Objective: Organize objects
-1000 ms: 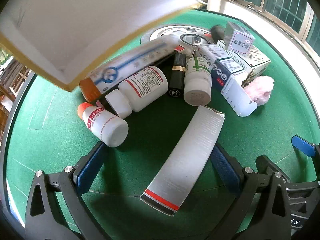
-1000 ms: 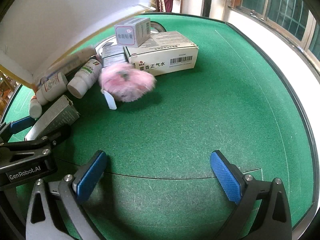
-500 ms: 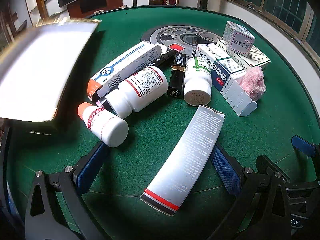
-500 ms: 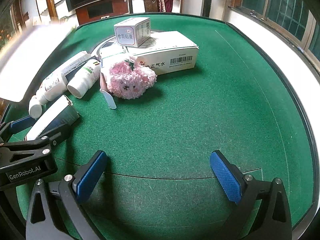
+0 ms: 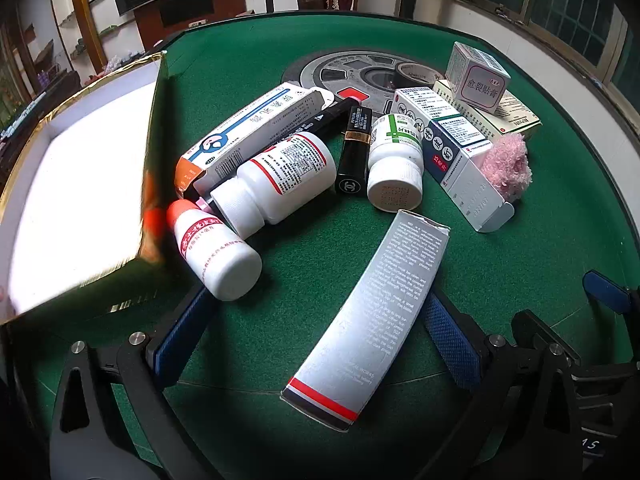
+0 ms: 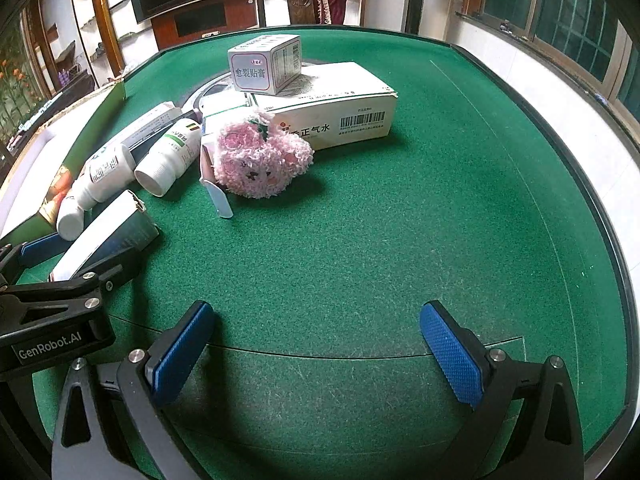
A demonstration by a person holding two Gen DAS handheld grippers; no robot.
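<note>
My left gripper hangs open low over the green table. A long silver carton lies between its fingers, close to the right pad. Just ahead lies a heap: an orange-capped bottle, a red-label bottle, a green-label bottle, a black lipstick, two cartons and a pink plush. An open gold-edged box with a white inside sits at the left. My right gripper is open over bare felt, with the plush well ahead of it.
A large white box carries a small purple-label box. A tape roll lies on the table's grey centre disc. The left gripper's body is close on my right gripper's left. The table rim curves along the right.
The gold-edged box, which filled the upper left of both views, has come down to the left and now sits on the table. Both grippers have stayed put.
</note>
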